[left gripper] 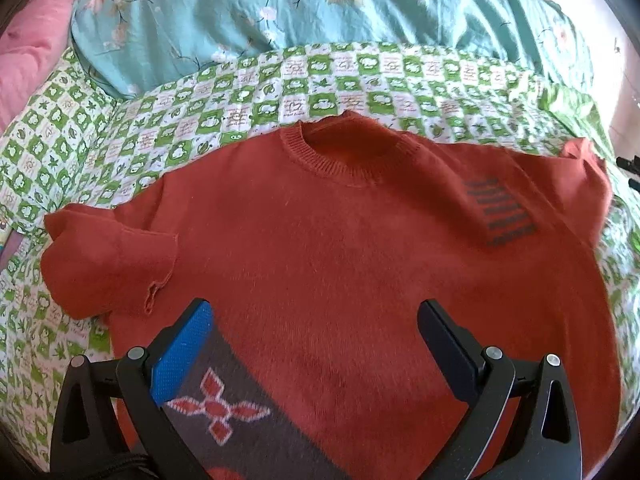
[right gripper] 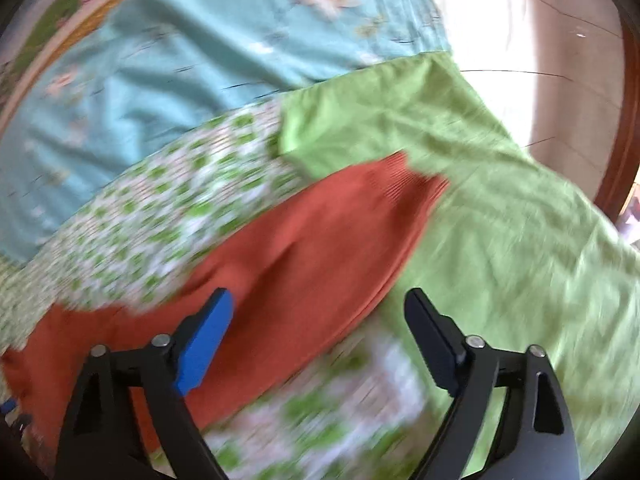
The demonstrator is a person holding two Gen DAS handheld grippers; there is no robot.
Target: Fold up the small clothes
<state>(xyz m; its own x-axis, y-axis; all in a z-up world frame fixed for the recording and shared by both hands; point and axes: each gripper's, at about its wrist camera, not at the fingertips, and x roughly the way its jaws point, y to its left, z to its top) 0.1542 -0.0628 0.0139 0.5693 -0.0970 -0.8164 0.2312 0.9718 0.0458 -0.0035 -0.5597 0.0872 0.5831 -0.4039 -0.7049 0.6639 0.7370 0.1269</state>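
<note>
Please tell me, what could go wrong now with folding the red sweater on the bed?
The far sleeve is already bunched, so a fold may come out crooked. The right gripper hangs open over the other sleeve in a blurred view; its fingers could also pinch the checked sheet underneath.

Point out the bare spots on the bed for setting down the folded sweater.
Free: checked sheet between the sweater collar and the blue quilt; plain green sheet beyond the sleeve cuff. Crowded: the middle, under the sweater.
</note>
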